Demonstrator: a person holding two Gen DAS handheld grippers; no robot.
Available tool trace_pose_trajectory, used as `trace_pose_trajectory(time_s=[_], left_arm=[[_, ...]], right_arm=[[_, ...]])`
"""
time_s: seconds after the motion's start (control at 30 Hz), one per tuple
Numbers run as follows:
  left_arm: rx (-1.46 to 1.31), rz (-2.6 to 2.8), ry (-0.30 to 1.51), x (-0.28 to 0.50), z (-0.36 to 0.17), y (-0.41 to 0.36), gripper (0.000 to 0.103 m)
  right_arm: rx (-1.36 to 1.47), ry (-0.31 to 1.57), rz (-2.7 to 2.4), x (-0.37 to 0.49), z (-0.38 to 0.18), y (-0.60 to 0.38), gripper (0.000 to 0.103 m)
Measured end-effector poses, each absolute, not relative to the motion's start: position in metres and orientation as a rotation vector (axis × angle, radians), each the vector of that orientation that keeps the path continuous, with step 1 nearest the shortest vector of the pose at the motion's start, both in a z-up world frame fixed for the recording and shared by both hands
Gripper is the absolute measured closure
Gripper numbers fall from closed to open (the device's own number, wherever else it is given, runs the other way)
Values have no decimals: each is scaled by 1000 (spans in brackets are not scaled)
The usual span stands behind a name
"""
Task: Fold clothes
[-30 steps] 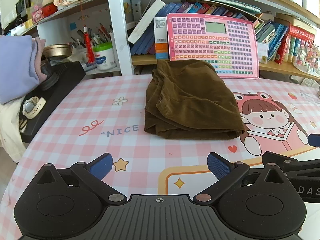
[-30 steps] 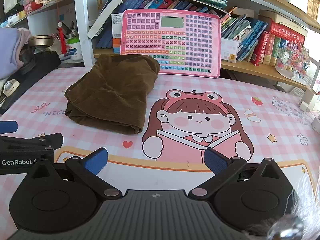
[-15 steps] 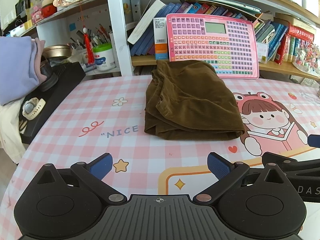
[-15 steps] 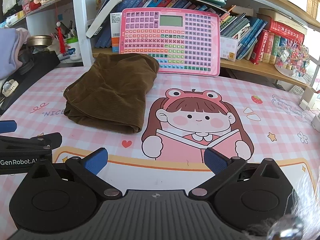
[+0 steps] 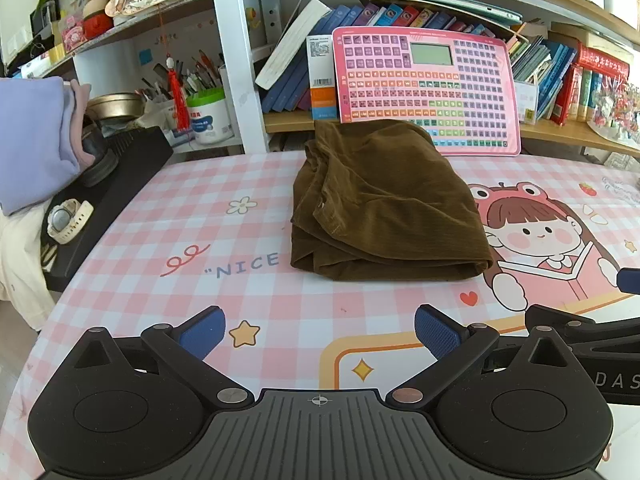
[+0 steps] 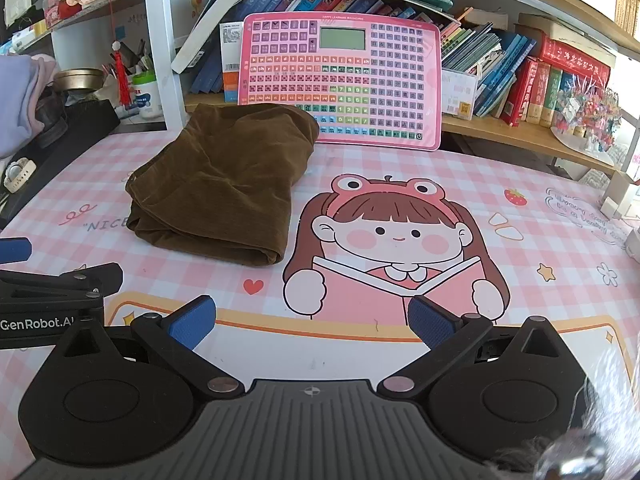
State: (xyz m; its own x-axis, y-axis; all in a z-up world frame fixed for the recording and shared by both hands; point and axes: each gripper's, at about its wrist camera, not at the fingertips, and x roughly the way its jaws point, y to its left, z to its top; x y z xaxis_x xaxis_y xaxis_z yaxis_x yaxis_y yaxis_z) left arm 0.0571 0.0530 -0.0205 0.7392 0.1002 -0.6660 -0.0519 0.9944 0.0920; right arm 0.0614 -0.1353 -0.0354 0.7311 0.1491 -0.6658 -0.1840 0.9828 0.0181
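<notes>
Nothing has moved: both the left hand-held gripper (image 5: pixel 318 330) and right hand-held gripper (image 6: pixel 310 320) hang released near the folded brown garment (image 5: pixel 384 208), whose loose top layer could slide apart if snagged.

A home study corner, likely a child's: the table (image 6: pixel 520 184) wears a pink checked cover printed with a cartoon girl reading, and a pink learning keyboard board (image 6: pixel 340 84) leans against the shelves (image 5: pixel 560 136) behind it. Those shelves are packed with books (image 6: pixel 552 88), a pot of pens and brushes (image 5: pixel 208 112), a red tassel charm (image 5: pixel 178 92) and small ornaments, while folded clothes (image 5: pixel 32 140) and a wristwatch (image 5: pixel 66 220) sit at the left.
</notes>
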Motion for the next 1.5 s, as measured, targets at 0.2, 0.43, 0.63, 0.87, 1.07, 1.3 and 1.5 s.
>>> trace_pose_trajectory(time_s=[0.2,0.43,0.63,0.87,1.07,1.3,1.5], left_arm=[[70,87,731,58,-20,53,1],[69,89,732,58,-20,52,1],[68,89,734,58,-20,53,1],[68,93,737,58,-20,53,1],[70,97,738,59,-21,53,1],[63,95,745,59,-21,54,0],[67,96,735,56,-20,54,0]], right_arm=[[-52,730,184,62,-36,-135,0],[-51,732,185,62,-36,-135,0],[-52,732,185,62,-36,-135,0],[-53,733,186,63,-36,-135,0],[-54,735,185,63,-36,-134,0],[-55,737,185,64,-37,-134,0],[-55,737,186,63,-37,-134,0]])
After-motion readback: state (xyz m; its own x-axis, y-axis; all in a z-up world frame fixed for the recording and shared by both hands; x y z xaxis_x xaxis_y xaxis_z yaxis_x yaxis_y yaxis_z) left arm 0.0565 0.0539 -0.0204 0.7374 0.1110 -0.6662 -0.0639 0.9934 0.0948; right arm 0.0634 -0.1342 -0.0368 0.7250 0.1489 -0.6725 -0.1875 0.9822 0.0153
